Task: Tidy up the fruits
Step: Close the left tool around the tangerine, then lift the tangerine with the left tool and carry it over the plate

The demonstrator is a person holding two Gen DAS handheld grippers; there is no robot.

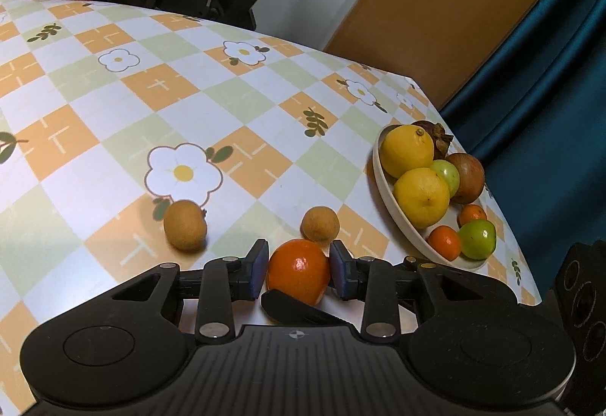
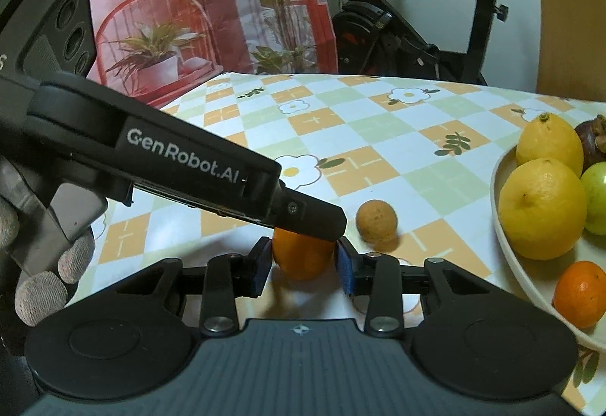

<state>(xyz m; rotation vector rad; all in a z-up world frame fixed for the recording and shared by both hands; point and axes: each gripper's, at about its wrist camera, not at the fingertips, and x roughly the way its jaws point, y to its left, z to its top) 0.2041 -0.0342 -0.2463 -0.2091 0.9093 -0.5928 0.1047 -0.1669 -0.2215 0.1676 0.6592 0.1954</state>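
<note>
Left tool (image 1: 299, 266) grips tangerine (image 1: 298, 270); right view alone shows gloved hand (image 2: 41, 264).

A mandarin (image 1: 298, 270) sits on the tabletop (image 1: 113, 105) between the fingers of both grippers. Just behind it lies a small round fruit (image 1: 320, 224), with a second such fruit (image 1: 185, 225) farther left. At the table's right edge, a plate (image 1: 382, 185) holds lemons (image 1: 407, 150), mandarins and other fruit.
</note>
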